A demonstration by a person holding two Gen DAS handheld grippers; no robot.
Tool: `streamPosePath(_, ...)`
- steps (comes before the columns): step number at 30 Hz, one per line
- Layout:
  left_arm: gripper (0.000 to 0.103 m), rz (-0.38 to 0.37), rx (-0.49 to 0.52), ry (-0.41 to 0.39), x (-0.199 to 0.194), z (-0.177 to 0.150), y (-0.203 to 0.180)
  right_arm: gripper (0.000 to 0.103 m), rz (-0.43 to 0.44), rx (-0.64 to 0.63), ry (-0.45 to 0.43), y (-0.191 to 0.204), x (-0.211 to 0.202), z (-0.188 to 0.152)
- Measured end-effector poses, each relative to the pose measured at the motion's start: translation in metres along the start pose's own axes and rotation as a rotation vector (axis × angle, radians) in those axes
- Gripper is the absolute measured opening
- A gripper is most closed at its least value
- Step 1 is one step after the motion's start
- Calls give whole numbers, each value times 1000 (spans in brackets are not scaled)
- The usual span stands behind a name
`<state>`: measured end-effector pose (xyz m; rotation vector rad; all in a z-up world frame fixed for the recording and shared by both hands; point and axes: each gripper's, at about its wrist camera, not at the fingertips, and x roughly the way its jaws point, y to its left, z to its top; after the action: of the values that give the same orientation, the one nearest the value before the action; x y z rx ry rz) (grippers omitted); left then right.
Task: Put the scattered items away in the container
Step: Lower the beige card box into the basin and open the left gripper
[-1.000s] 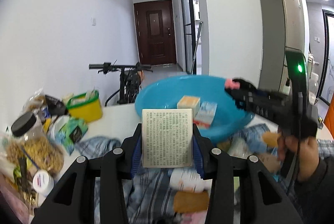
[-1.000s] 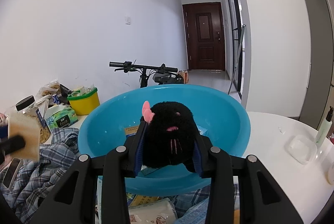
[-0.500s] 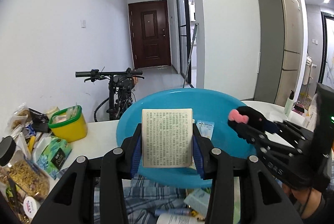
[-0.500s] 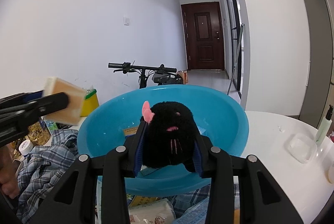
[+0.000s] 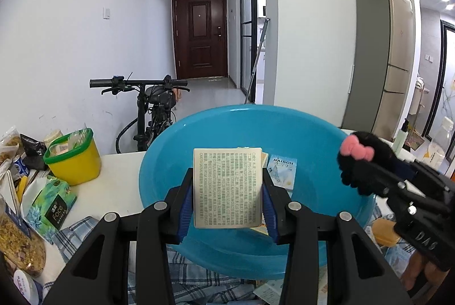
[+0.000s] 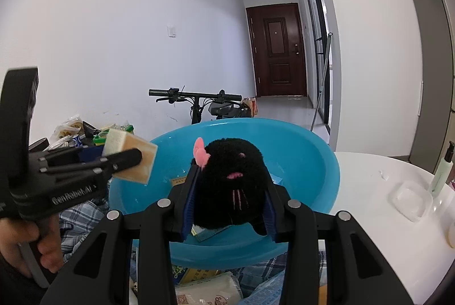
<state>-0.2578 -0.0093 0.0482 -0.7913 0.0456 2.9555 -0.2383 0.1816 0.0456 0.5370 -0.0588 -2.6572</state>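
Note:
A blue plastic basin [image 5: 318, 140] stands on the white table and also shows in the right wrist view [image 6: 312, 157]. My left gripper [image 5: 227, 188] is shut on a small beige box with printed text [image 5: 227, 188] and holds it above the basin's near side; the box also shows in the right wrist view [image 6: 130, 160]. My right gripper [image 6: 229, 185] is shut on a black plush toy with a pink bow [image 6: 230, 179], above the basin; the toy also shows in the left wrist view [image 5: 361, 160]. Small packets [image 5: 281, 171] lie inside the basin.
A yellow tub with a green rim [image 5: 74, 157], a green tissue pack [image 5: 51, 205] and snack bags crowd the table's left. A plaid cloth [image 5: 199, 279] with packets lies under the basin's near side. A bicycle [image 5: 153, 108] stands behind. A clear dish [image 6: 412, 199] and pump bottle [image 6: 442, 171] sit right.
My left gripper has moved forward and right with the box, from over the plaid cloth to above the basin. The right gripper has kept the plush toy above the basin.

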Motion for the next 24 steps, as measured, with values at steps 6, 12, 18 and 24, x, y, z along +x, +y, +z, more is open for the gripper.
streamPosePath(6,44,6,20,16,7,-9,-2,38,-3,-5,10,0,2,-2)
streamPosePath(12,44,22,37,10,6,-11,-5,38,-6,-6,10,0,2,-3)
streamPosePath(18,44,23,39,7,4,-12,-7,38,17,32,4,-6,-1,-1)
streamPosePath(24,44,21,40,8,3,-12,-8,38,3,22,-27,-3,-7,1)
